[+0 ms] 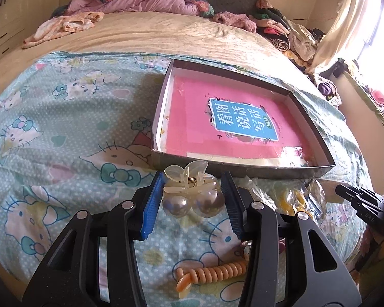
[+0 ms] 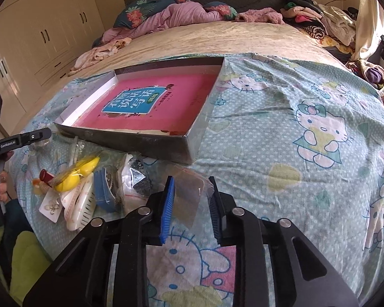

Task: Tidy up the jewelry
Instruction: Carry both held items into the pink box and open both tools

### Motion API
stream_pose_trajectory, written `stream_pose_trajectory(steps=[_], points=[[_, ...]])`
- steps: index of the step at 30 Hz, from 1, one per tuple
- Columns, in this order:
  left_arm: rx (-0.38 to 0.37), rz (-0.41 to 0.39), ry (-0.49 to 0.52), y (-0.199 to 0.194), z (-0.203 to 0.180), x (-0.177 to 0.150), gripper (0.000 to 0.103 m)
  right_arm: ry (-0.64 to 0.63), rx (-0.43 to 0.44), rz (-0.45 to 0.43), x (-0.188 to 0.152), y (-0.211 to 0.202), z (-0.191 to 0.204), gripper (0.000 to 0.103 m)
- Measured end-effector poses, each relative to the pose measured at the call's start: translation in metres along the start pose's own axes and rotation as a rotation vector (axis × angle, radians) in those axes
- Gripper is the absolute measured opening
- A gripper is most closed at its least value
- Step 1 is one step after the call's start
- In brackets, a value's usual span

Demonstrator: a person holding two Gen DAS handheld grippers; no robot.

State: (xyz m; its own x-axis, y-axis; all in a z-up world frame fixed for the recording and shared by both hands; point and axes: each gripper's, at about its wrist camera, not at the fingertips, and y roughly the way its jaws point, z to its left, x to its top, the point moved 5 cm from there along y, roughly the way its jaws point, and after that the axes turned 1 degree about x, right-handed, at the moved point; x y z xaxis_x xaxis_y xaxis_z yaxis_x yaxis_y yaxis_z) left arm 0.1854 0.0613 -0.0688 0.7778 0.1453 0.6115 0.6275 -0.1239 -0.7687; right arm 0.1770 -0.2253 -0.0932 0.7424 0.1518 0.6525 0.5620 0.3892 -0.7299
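Here, largest first: a bed (image 1: 146, 33) fills both views, its near half spread with a pale blue cartoon-cat sheet (image 1: 64, 133). Clothes (image 1: 289, 33) are heaped at the upper right of the left wrist view.

A shallow cardboard box (image 1: 281, 172) lies on the sheet, centre right in the left wrist view and centre left in the right wrist view; a pink book (image 1: 217, 117) lies flat inside it.

Left gripper (image 1: 192, 192), lower centre of its view: blue pads clamp a clear hair claw (image 1: 189, 179) with two pearly balls, held just in front of the box's near wall.

Right gripper (image 2: 192, 199), lower centre of its view: fingers drawn in on a small clear plastic bag (image 2: 189, 192) that stands between the pads.

A pile of small bagged accessories (image 2: 89, 184) sits at the lower left of the right wrist view, near the box's corner, a yellow piece (image 2: 76, 174) and a blue piece (image 2: 103, 189) among them.

An orange coil hair tie (image 1: 212, 272) lies on the sheet at the bottom centre of the left wrist view.
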Motion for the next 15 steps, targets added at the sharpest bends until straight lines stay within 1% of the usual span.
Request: stream_pose_trajectory(steps=[3,7,12,15], points=[[-0.004,-0.004,-0.001,0.001,-0.002,0.006,0.037,-0.019,0.023,-0.007,0.002,-0.01,0.008,0.016],[-0.01,-0.01,0.001,0.002,-0.005,0.013,0.037,-0.049,0.038,-0.026,0.009,-0.025,0.017,0.015],[-0.009,-0.014,0.007,0.006,-0.008,0.023,0.037,-0.079,0.057,-0.08,0.028,-0.047,0.025,0.015],[-0.009,-0.016,0.013,0.009,-0.011,0.029,0.038,-0.1,0.064,-0.123,0.044,-0.052,0.031,0.015]])
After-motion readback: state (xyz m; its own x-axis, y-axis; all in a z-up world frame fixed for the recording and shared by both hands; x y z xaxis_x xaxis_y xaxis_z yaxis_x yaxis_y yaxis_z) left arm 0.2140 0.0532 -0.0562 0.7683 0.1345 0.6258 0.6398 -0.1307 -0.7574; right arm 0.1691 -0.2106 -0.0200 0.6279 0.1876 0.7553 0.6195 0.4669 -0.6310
